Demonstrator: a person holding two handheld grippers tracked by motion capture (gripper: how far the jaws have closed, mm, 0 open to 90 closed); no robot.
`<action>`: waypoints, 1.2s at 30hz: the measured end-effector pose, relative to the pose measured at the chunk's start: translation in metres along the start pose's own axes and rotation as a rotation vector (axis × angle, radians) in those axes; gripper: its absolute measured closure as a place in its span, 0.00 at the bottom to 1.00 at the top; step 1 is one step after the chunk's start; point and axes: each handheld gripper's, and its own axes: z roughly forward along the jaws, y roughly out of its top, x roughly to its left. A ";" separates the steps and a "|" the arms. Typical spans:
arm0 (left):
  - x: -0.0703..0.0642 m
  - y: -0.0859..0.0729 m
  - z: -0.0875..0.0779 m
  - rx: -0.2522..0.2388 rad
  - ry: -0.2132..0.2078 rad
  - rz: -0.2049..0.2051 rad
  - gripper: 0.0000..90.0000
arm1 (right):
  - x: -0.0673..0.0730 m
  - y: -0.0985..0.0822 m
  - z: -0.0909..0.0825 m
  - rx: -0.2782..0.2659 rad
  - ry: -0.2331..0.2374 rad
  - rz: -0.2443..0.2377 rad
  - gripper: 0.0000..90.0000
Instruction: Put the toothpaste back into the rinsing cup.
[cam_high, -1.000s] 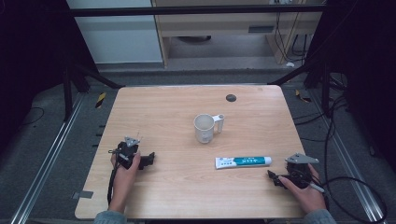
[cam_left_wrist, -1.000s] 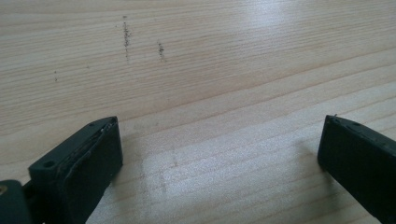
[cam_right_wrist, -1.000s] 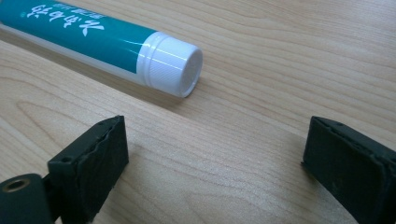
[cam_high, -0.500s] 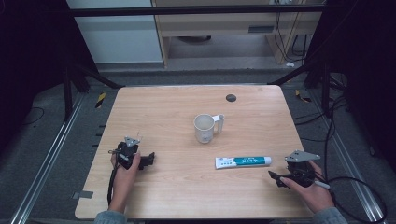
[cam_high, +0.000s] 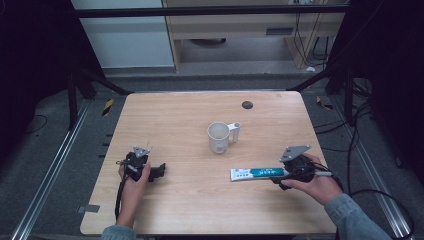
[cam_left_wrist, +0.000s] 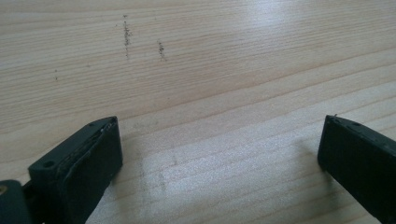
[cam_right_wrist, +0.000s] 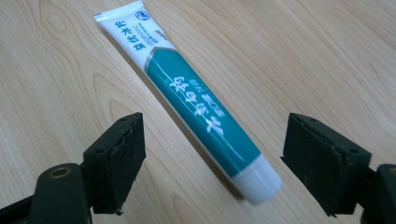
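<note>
Right claw (cam_right_wrist: 212, 161) moved up over toothpaste tube (cam_right_wrist: 196, 105) — jaws closing, not touching, left claw (cam_left_wrist: 219, 163) wide, unmoved.

One overhead camera, two close tabletop (cam_high: 200, 130) views

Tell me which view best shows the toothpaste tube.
The right gripper view: the toothpaste tube lies large and sharp on the table between the open right claw, untouched. The high view shows it small beside the mug.

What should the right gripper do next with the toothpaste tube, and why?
Probably lower and close on the toothpaste tube near its white cap. The right gripper straddles that end; its jaws have just been closing but do not touch the tube, which lies flat on the table.
</note>
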 end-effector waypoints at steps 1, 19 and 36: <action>0.000 0.000 0.000 0.000 0.000 0.000 0.00 | 0.000 0.000 0.000 0.000 0.000 0.000 0.24; 0.000 0.000 0.000 0.000 -0.002 0.001 0.00 | 0.001 0.050 0.021 0.117 0.094 -0.214 0.38; 0.000 0.000 0.001 -0.002 -0.005 0.003 0.00 | 0.002 0.070 0.030 0.207 0.133 -0.335 0.43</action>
